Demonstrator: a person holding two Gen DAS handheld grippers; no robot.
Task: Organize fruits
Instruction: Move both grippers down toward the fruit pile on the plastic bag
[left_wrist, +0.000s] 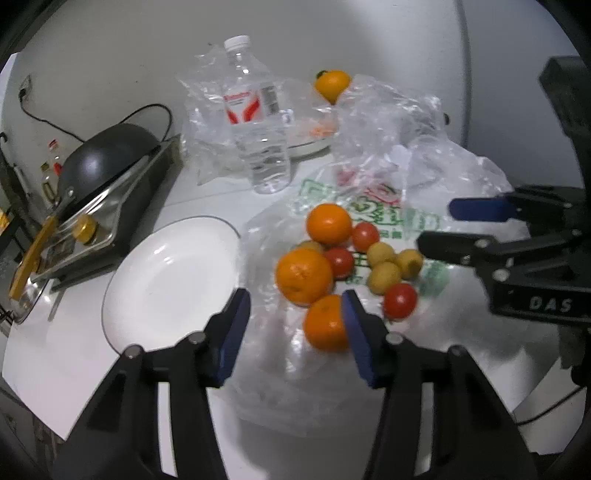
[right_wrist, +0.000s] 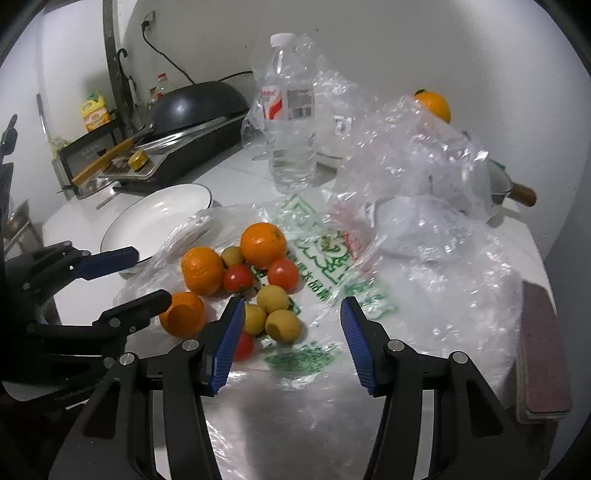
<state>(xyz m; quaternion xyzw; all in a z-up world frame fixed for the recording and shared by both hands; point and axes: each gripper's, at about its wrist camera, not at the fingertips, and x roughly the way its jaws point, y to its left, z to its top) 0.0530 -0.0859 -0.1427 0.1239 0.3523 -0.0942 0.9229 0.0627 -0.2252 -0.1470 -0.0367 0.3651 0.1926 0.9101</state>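
**A:** Nearest first. What is the left gripper (left_wrist: 295, 314) doing?

**B:** Its jaws are spread wide and pinch nothing. The nearest orange (left_wrist: 327, 323) lies just beyond its fingertips, at about one o'clock in the left wrist view, touching the inner face of the right finger.

**A:** And the right gripper (right_wrist: 291, 321)?

**B:** Also spread and empty. It hangs over the printed plastic bag (right_wrist: 332, 266), with the yellow fruits (right_wrist: 273, 299) at eleven o'clock off its tips.

**A:** So where does the fruit lie?

**B:** In one heap on the bag: three oranges, cherry tomatoes (left_wrist: 400, 301) and the small yellow ones, all touching or just beside each other. A fourth orange (left_wrist: 331, 84) sits far back at twelve o'clock, past the water bottle (left_wrist: 258, 122).

**A:** The step, as you judge it?

**B:** Probably taking that nearest orange to the white plate (left_wrist: 166, 280), which lies at ten o'clock, just beside the bag. I would centre the jaws on the orange's widest part, come down square, and close gently, since the bag is slippery and a nudge could send the fruit rolling into the tomatoes.
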